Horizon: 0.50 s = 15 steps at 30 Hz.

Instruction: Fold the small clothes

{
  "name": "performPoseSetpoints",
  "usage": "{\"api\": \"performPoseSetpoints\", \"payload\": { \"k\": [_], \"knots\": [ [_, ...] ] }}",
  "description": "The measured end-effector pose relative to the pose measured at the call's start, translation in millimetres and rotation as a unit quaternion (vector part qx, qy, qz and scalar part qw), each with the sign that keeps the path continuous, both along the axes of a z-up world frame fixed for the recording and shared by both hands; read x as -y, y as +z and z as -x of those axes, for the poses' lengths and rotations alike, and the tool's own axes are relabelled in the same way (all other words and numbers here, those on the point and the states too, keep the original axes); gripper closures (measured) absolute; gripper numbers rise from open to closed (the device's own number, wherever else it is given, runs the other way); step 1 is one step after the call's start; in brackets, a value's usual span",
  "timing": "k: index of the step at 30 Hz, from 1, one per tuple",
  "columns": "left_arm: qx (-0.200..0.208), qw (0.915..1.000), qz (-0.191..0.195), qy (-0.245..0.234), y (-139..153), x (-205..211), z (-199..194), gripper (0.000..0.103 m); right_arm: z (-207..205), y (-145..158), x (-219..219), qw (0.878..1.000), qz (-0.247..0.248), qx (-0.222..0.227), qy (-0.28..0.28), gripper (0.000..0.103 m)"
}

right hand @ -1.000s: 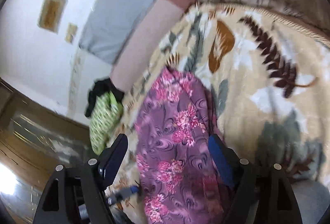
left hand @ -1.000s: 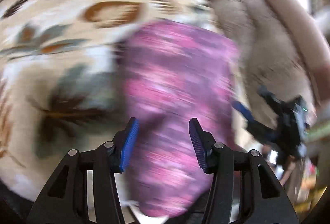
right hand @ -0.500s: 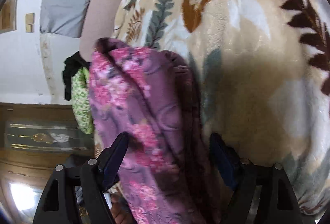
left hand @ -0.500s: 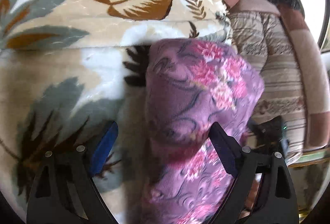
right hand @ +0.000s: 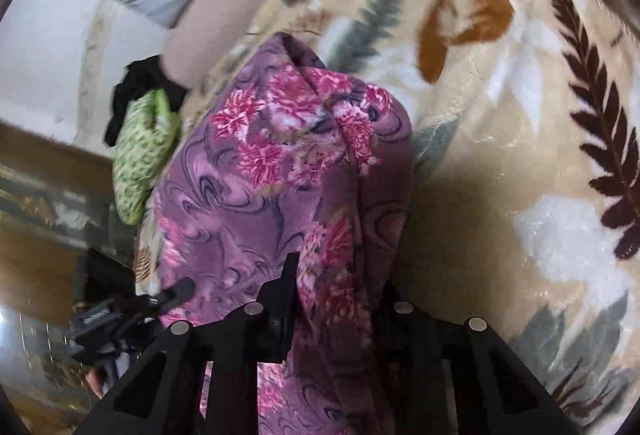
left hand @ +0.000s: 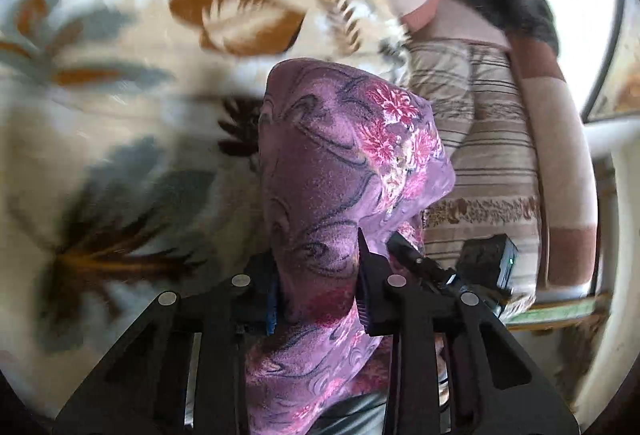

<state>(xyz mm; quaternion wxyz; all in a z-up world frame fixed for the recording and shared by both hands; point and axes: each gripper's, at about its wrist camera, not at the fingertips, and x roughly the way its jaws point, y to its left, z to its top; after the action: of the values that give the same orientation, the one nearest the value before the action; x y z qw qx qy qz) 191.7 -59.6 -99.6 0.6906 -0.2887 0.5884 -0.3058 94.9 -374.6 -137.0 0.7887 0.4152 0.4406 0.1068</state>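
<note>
Pointing down at a slant toward the leaf-patterned blanket (left hand: 120,123), the left gripper (left hand: 320,299) has its jaws closing on a bunched fold of the purple floral garment (left hand: 340,163), the cloth squeezed between the two pads. The right gripper (right hand: 336,299) slants down at the same blanket (right hand: 520,163) and its jaws are likewise closing on the garment (right hand: 280,171), with a thick ridge of fabric pinched between them. The garment lies on the blanket near its edge, humped up in front of both grippers, and each gripper shows at the garment's side in the other's view. Cloth hides the right gripper's right pad and most of the left gripper's left pad. The garment's near end runs out of both views. Much of the blanket is motion-blurred. A green patterned cloth (right hand: 140,163) hangs beyond the blanket's edge.
</note>
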Motion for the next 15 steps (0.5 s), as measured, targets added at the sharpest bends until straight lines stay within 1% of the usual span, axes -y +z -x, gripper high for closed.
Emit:
{"api": "performPoseSetpoints", "payload": {
  "k": [1,3,5,7,8,10,11,12,13,14,15],
  "knots": [
    [0.004,1.0000,-0.002,0.009,4,-13,2,0.075,0,1,-9,0.999,-0.031,0.011,0.005,0.083],
    [-0.007,0.9996,0.004,0.026,10,-39,-4,0.075,-10,5,-28,0.999,-0.036,0.014,0.020,0.083],
    [-0.006,0.9988,0.002,0.048,16,-70,-18,0.075,-36,16,-55,0.999,-0.024,0.019,0.044,0.083],
    [0.005,0.9976,0.002,0.068,23,-93,-39,0.075,-67,25,-79,0.998,-0.018,0.028,0.063,0.083],
    [0.003,0.9964,0.001,0.084,26,-106,-55,0.075,-82,27,-87,0.997,-0.027,0.025,0.068,0.083],
    [0.001,0.9951,-0.007,0.098,28,-120,-77,0.073,-116,23,-98,0.996,-0.061,0.014,0.069,0.083],
    [0.003,0.9947,-0.021,0.101,28,-124,-90,0.071,-132,20,-102,0.995,-0.070,0.010,0.067,0.083],
    [0.007,0.9939,-0.037,0.104,24,-126,-100,0.068,-148,14,-106,0.996,-0.062,0.012,0.070,0.082],
    [0.013,0.9922,-0.053,0.112,18,-129,-106,0.063,-158,9,-110,0.996,-0.046,0.013,0.074,0.082],
    [0.022,0.9890,-0.075,0.126,8,-134,-108,0.061,-170,-5,-114,0.997,-0.022,0.000,0.072,0.081],
    [0.021,0.9849,-0.101,0.139,-4,-139,-107,0.061,-173,-15,-113,0.998,-0.015,-0.022,0.064,0.080]
  ]
}}
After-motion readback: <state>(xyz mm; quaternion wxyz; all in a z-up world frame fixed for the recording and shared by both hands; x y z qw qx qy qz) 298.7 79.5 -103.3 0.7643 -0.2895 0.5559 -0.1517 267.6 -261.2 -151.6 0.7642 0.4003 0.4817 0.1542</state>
